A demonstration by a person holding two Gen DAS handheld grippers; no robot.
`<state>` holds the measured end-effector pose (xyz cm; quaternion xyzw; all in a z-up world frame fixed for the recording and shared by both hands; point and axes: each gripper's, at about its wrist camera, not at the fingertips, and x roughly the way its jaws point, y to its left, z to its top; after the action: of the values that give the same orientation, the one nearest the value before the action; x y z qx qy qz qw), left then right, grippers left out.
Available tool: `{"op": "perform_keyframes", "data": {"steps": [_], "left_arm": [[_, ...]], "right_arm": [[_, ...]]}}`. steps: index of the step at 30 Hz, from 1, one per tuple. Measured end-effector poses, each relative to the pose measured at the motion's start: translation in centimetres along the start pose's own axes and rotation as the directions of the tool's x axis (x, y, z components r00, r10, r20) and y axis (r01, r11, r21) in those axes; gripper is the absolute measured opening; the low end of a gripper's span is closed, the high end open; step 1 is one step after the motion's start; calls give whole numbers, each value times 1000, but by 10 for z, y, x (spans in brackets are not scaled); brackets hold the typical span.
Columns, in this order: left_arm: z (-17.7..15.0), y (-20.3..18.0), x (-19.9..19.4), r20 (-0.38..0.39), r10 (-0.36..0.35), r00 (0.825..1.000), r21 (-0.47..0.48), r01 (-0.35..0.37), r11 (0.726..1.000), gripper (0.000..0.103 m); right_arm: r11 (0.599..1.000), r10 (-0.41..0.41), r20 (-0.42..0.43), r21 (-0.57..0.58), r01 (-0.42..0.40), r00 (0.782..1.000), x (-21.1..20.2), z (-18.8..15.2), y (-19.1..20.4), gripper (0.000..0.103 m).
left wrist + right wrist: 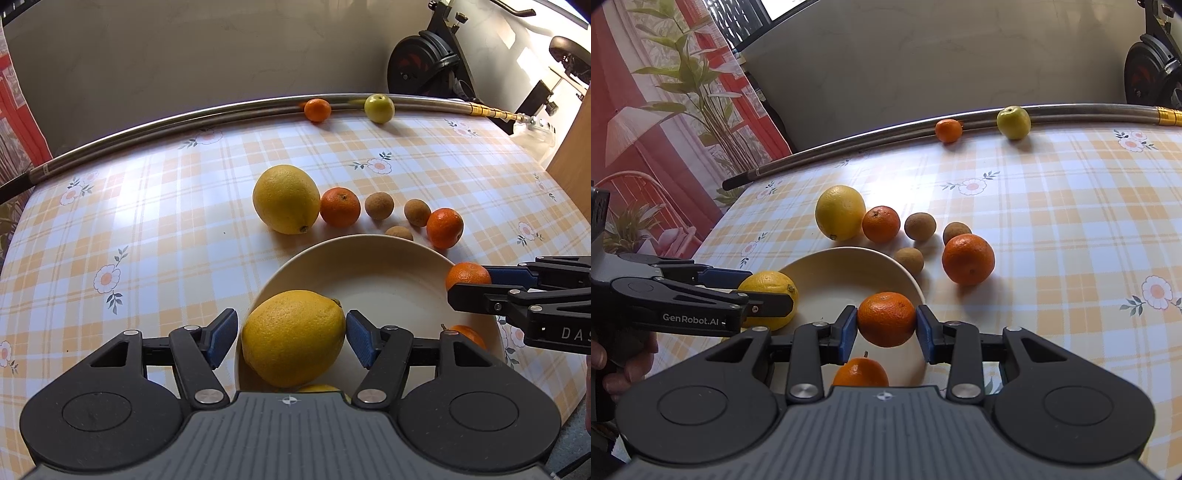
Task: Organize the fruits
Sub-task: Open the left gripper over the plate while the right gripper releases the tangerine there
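Left gripper [291,338]: we find its jaws pinching a large lemon [293,338], one blue pad on each side, over the near left part of the bowl [388,258].
Right gripper [886,320]: we find its jaws pinching a mandarin [886,319] above the bowl's near right rim; both pads touch the peel.
Bowl: cream, shallow, standing on the table [147,221]. We note a second mandarin with a stem [860,373] low inside it, partly hidden by the right gripper's body.
Fruit beyond the bowl: we count a second large lemon [286,198] touching a mandarin [340,206], then three small brown round fruits [379,205] and another mandarin [444,228], all on the cloth just past the far rim.
Far edge: a small mandarin [317,109] and a green apple-like fruit [379,108] lie against a metal rod [147,127], well apart from the bowl.
Table covering: orange-and-white check cloth with flower prints.
Person: fingers [624,369] wrap the left gripper's handle in the right wrist view.
Surroundings: an exercise bike [428,62] stands behind the table.
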<state>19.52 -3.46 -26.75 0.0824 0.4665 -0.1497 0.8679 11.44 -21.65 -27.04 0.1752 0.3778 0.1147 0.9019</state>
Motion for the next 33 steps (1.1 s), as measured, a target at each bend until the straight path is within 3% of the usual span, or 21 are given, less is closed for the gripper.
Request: {"op": "perform_keyframes", "data": {"steps": [13,33], "left_arm": [[-12,6,-8,23,-13,1000,-93,15,996,67],[-20,15,-31,78,-30,996,-194,44,980,67]], "right_arm": [[998,-35,-55,-46,32,998,7,-6,8,37],[997,-39,-51,-68,36,998,6,-7,13,40]]}}
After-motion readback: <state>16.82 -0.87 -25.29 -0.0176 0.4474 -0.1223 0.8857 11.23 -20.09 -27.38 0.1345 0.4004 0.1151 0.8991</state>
